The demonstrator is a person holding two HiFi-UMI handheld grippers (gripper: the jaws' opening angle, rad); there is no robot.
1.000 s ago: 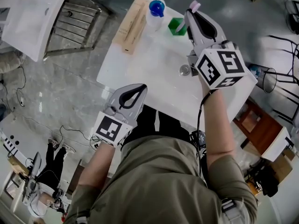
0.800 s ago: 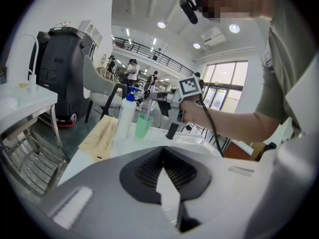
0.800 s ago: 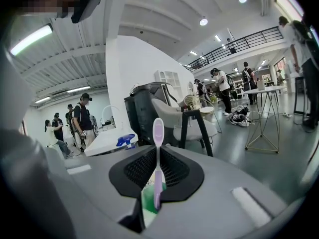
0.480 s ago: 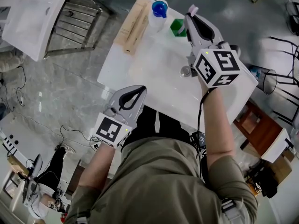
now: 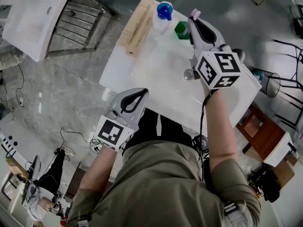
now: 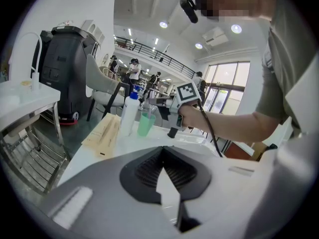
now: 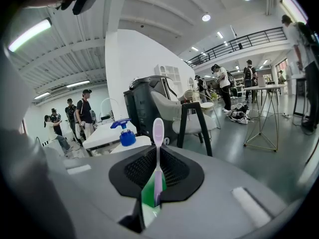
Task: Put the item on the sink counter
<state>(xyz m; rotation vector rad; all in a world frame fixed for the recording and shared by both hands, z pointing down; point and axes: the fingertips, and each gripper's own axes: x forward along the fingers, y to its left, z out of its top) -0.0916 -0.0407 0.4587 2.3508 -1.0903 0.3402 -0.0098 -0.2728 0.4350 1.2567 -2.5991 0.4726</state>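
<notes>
The right gripper (image 5: 192, 21) is clamping a pink toothbrush (image 7: 157, 148), a green cup (image 5: 181, 30) standing just beyond its tips. The left gripper (image 5: 143, 91) is resting closed, empty.

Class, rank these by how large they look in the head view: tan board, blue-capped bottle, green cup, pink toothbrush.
1. tan board
2. blue-capped bottle
3. green cup, close to the bottle
4. pink toothbrush, mostly hidden in the right gripper

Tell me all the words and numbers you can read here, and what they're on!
None can be read.
Cube on the left gripper, cube on the right gripper: black-and-white square patterns, no letters.
White pump bottle: any label too blurred.
Tan flat pack: small dark mark, too small to read.
Toothbrush: no print shows.
</notes>
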